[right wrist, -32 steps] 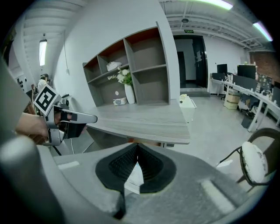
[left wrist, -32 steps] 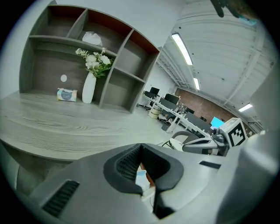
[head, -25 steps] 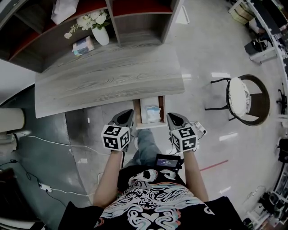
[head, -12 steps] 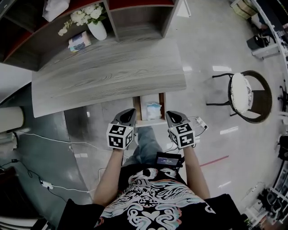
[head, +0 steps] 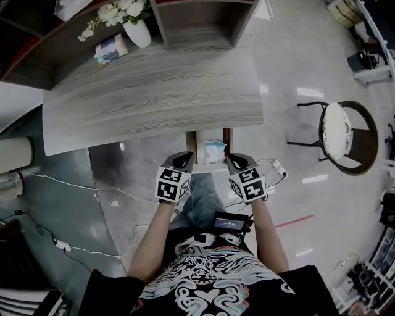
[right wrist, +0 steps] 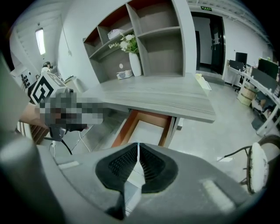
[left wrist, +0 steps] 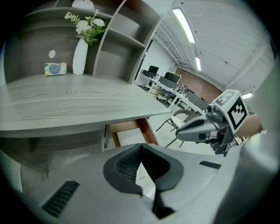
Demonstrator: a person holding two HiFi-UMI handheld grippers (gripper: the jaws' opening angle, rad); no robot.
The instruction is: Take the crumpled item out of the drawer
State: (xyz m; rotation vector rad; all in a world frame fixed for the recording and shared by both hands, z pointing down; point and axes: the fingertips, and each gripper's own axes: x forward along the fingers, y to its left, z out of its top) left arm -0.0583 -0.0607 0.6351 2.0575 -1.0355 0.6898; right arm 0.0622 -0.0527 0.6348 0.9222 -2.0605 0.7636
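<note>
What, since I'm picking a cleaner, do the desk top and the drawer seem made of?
Desk top: grey matte board with long streaked grain, probably wood-effect laminate, though veneer is possible. Drawer: reddish-brown smooth side walls, wood or wood-look board; its floor is a pale plain panel.

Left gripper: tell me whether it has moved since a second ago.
Yes. The left gripper has shifted right, closer to the drawer's left wall, its jaws shut and empty.

No text reads clearly: square coded markers [head: 172,183] cover the left gripper [head: 182,159] and right gripper [head: 236,162]; a green wall sign [right wrist: 206,8] blurs.
</note>
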